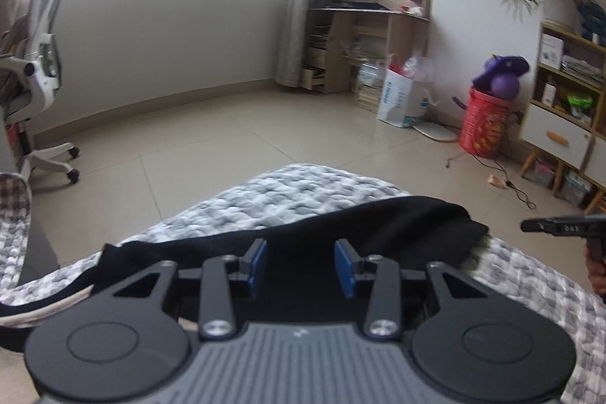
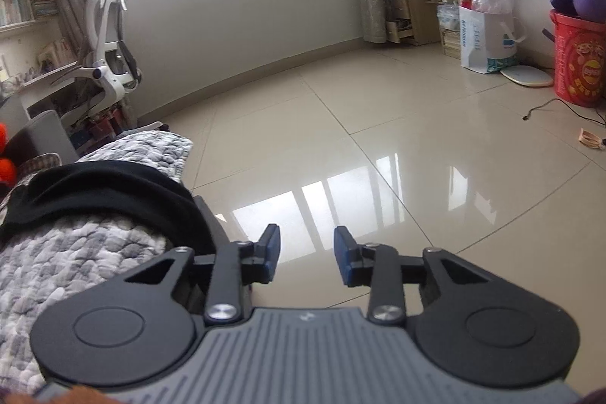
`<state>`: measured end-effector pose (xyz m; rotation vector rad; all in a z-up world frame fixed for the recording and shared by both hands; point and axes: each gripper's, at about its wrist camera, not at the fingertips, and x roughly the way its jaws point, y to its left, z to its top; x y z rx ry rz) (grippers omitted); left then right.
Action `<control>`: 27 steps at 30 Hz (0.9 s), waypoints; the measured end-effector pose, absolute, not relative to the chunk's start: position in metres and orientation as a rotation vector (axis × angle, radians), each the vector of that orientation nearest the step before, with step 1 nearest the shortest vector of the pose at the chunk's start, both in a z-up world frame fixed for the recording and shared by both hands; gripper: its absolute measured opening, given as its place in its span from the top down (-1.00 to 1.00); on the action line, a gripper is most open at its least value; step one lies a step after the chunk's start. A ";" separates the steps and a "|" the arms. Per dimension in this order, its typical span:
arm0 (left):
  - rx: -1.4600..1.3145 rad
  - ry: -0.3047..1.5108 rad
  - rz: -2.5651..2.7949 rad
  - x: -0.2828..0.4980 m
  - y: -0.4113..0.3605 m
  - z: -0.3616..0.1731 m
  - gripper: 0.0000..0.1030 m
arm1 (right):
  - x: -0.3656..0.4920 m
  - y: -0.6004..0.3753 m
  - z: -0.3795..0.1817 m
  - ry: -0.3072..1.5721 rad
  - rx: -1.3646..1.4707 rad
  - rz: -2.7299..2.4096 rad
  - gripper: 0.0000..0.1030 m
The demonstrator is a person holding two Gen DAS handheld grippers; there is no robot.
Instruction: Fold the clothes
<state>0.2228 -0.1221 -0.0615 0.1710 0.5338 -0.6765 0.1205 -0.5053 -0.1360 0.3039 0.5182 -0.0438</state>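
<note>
A black garment [image 1: 341,226] lies folded over on a grey-and-white quilted cover [image 1: 284,192]. My left gripper [image 1: 301,265] is open and empty, just above the garment's near part. The right gripper [image 1: 556,226] shows at the right edge of the left wrist view, beside the garment's right end. In the right wrist view the right gripper [image 2: 306,258] is open and empty, out past the cover's edge over the floor. The garment [image 2: 113,192] lies to its left, on the quilted cover [image 2: 75,252].
A tiled floor [image 2: 378,139] spreads ahead. A white office chair [image 1: 41,70] stands at the left. A wooden desk [image 1: 363,36], a white bag [image 1: 401,97], a red bucket [image 1: 484,124] and a shelf unit [image 1: 564,101] line the right wall.
</note>
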 end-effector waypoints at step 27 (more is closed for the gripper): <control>0.323 0.467 -0.766 0.193 -0.193 -0.063 0.91 | 0.147 -0.391 -0.095 0.526 -0.124 0.277 -0.17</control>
